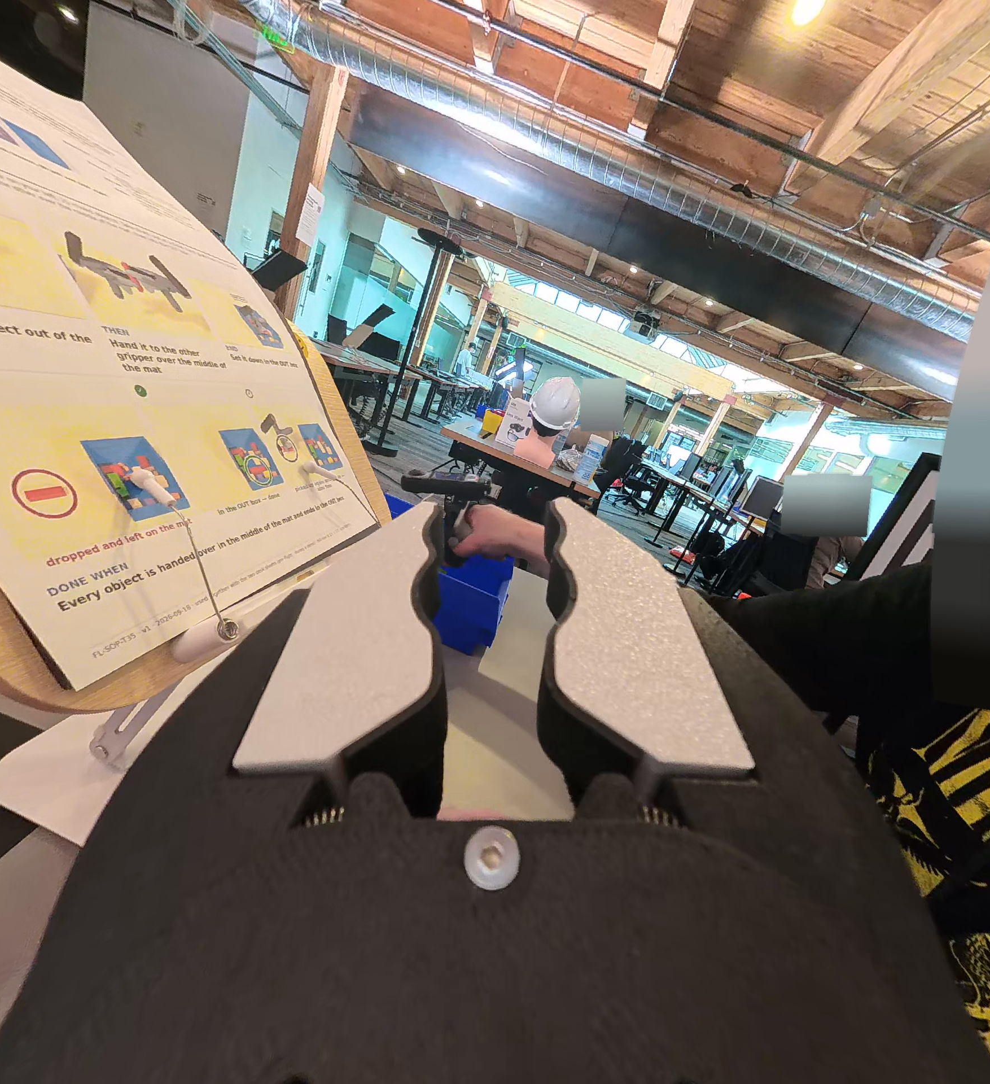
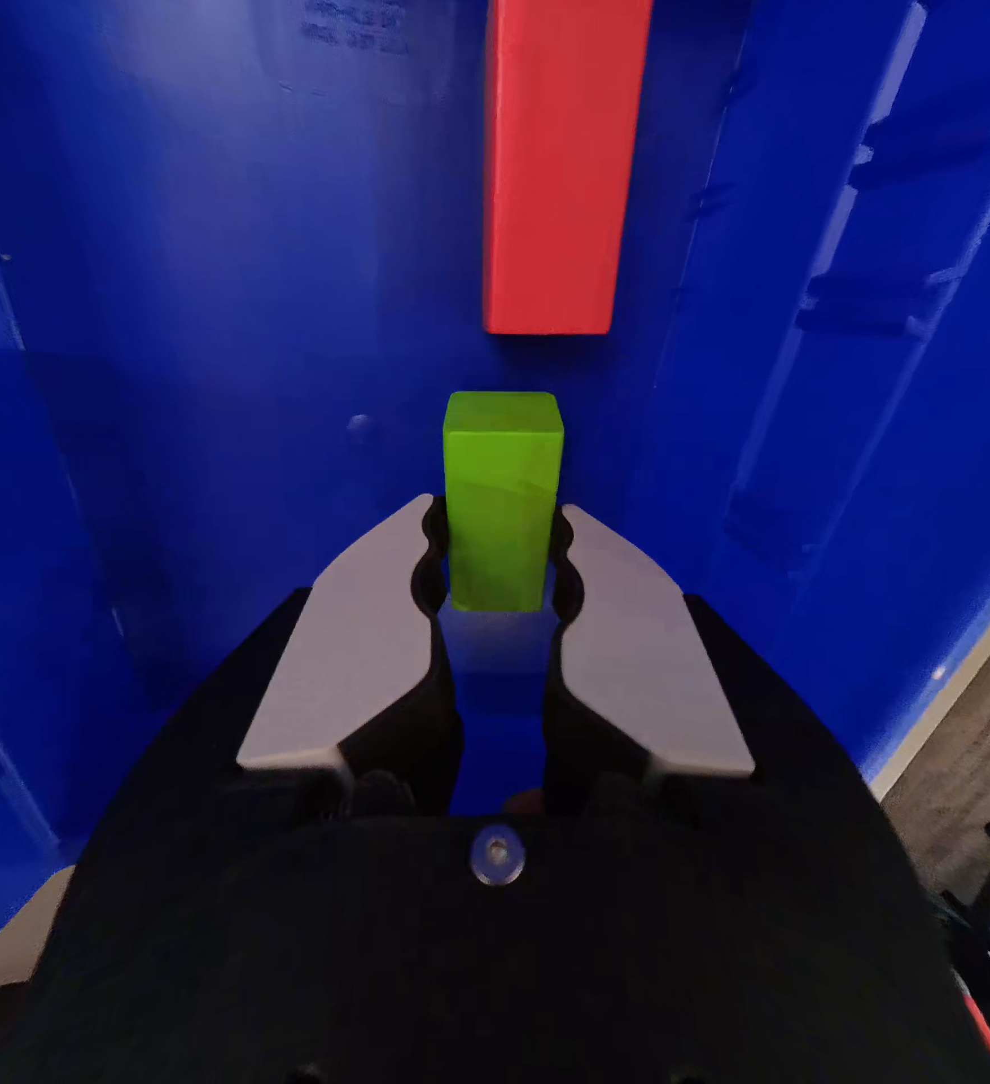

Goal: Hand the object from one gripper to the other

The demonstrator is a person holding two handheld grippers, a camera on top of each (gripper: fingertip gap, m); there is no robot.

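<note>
Right wrist view: my right gripper (image 2: 498, 551) clamps the green block (image 2: 501, 504) inside the blue bin (image 2: 188, 293)
Red block (image 2: 557, 176): lies beyond; lower clear of it
Left gripper (image 1: 492, 551): my jaws apart, empty

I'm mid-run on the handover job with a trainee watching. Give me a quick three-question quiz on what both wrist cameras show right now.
1. Multiple choice: what sits between the fingers of the right gripper? A) a red bar B) a green block C) nothing
2. True or false: the left gripper has a block between its fingers.
3. Short answer: what lies in the blue bin beyond the green block?

Key
1. B: both pads sit against the green block's sides.
2. False: only the other hand and a blue bin show through the gap.
3. A red block, lying apart from the green one.
</note>
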